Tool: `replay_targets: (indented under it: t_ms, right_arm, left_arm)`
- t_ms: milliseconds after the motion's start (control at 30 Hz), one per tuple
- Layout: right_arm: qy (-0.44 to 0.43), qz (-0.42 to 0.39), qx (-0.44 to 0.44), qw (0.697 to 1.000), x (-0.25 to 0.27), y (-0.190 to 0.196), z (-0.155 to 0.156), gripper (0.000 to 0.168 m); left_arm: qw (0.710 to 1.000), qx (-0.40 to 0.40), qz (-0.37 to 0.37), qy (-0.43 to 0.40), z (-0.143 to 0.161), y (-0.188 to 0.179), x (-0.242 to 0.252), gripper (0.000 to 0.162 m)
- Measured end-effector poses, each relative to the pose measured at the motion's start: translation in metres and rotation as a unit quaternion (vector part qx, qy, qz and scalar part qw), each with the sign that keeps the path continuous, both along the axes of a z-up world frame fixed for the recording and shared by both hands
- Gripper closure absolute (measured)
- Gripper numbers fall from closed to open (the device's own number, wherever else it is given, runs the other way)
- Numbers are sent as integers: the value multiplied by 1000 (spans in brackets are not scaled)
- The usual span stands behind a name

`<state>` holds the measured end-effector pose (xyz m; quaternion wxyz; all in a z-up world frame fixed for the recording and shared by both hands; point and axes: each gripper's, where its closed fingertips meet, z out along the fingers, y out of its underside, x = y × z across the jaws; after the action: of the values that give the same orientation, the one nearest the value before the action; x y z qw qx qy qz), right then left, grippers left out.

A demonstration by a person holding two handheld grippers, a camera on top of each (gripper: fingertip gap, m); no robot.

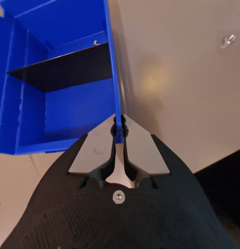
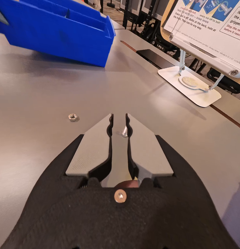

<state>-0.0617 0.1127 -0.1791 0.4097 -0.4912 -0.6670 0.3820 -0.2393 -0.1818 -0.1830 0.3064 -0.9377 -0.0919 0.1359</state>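
Bin (image 1: 76, 114), blue plastic, sits on the grey bench (image 1: 184, 94) with a black divider (image 1: 62, 72) across its middle. Left gripper (image 1: 119, 126) has its jaws pinched narrow on the bin's right side wall, near the front corner, one finger inside and one outside. In the right wrist view the bin (image 2: 60, 40) looks tipped, its near edge off the bench; shadow beneath it agrees. A small metal piece (image 1: 95, 42) shows behind the divider; cannot tell what it is.

Right gripper (image 2: 119, 121) hangs low over the bench, jaws part open with a narrow gap, holding nothing. Bolt (image 2: 125, 131) lies on the bench in that gap, close against the right finger; whether it touches is unclear. Nut (image 2: 72, 117) lies loose to the left, apart from the bolt and from the fingers. One blurred metal item (image 1: 228, 41) is seen on the bench in the left wrist view, well right of the bin.

Handling, judged: bin light, thin-walled, somewhat flexible; a wall pinch near a corner is the stiffest hold, though the smooth plastic may slip. Bolt small, rigid, smooth, likely to roll; take it across the shank near the head. Nut flat and low, hard to get under; grip across its flats.

Stand (image 2: 189, 86), white, with a printed sheet (image 2: 211, 20), at bench's far right.
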Motion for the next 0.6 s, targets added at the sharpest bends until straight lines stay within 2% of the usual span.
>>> replay_targets:
  t_ms: [100, 200, 433, 600]
  right_arm:
    - [9, 13, 1, 1000, 1, -8, 5, 153]
    - [12, 21, 6, 1000, 2, -14, 7, 153]
    - [13, 30, -8, 999, 2, -16, 7, 153]
    - [6, 31, -27, 999, -1, -14, 4, 154]
  left_arm:
    - [997, -70, -29, -1, 18, -29, -21, 160]
    - [990, -127, -57, 10, 36, -43, -34, 159]
    - [961, -213, -164, 67, 59, -40, -37, 157]
    - [952, -235, -186, 56, 72, -35, -51, 157]
